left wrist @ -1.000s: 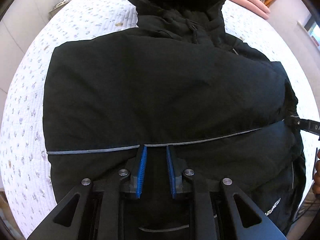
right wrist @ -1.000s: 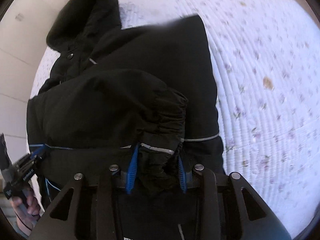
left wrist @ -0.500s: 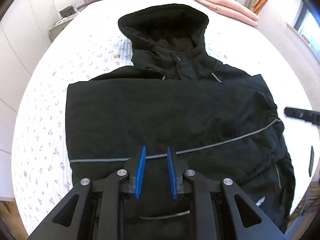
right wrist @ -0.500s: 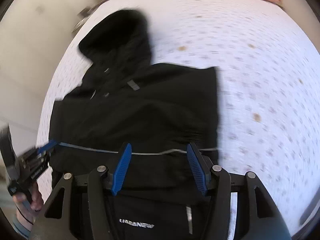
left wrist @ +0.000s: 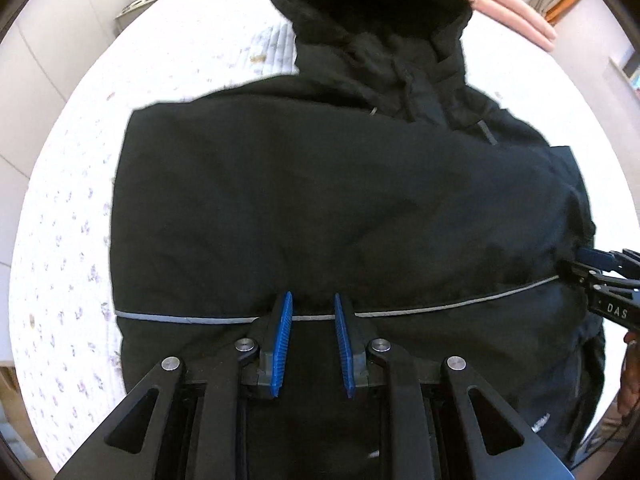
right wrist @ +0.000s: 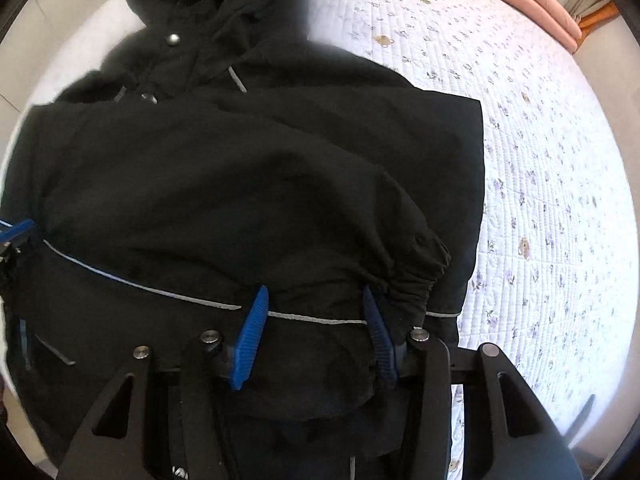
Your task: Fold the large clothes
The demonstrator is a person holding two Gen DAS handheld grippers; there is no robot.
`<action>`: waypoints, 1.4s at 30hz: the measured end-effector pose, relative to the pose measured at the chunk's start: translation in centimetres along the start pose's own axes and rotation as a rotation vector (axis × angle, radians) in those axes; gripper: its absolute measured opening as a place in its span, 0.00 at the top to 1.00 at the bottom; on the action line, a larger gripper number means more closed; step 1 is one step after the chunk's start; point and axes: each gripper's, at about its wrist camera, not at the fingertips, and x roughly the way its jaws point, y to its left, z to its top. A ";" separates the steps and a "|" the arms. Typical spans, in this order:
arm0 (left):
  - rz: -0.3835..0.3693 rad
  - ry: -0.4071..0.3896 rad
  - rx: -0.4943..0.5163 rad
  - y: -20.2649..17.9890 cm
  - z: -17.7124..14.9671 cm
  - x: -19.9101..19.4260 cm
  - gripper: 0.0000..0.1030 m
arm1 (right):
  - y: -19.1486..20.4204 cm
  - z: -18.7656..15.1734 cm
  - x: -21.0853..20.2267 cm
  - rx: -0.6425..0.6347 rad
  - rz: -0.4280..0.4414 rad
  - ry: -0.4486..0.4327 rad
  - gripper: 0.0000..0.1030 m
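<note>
Jacket point(left wrist: 320, 200): matt black woven cloth, grey piping showing. Bedspread point(right wrist: 540, 160): quilted cloth, stitched, floral print. Pads point(left wrist: 282, 344): ribbed blue plastic.

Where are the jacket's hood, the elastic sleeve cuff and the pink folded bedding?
hood point(left wrist: 368, 4): left wrist view, on its dark opening.
sleeve cuff point(right wrist: 420, 276): right wrist view, on the gathered elastic.
pink bedding point(left wrist: 512, 12): left wrist view, on the top fold.
</note>
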 end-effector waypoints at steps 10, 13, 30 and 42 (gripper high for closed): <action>0.012 -0.005 -0.046 1.2 1.5 -0.5 0.78 | 2.5 2.6 -1.2 -0.084 0.005 -0.032 0.51; 0.000 0.053 -0.088 2.3 1.8 1.6 0.79 | 1.6 2.8 2.1 -0.034 0.060 0.060 0.52; 0.019 -0.277 -0.005 2.6 22.6 -1.1 0.34 | -3.1 23.7 -2.2 0.138 0.294 -0.307 0.44; 0.038 -0.211 -0.085 5.6 28.9 7.2 0.84 | -2.2 30.9 4.8 0.167 0.246 -0.255 0.79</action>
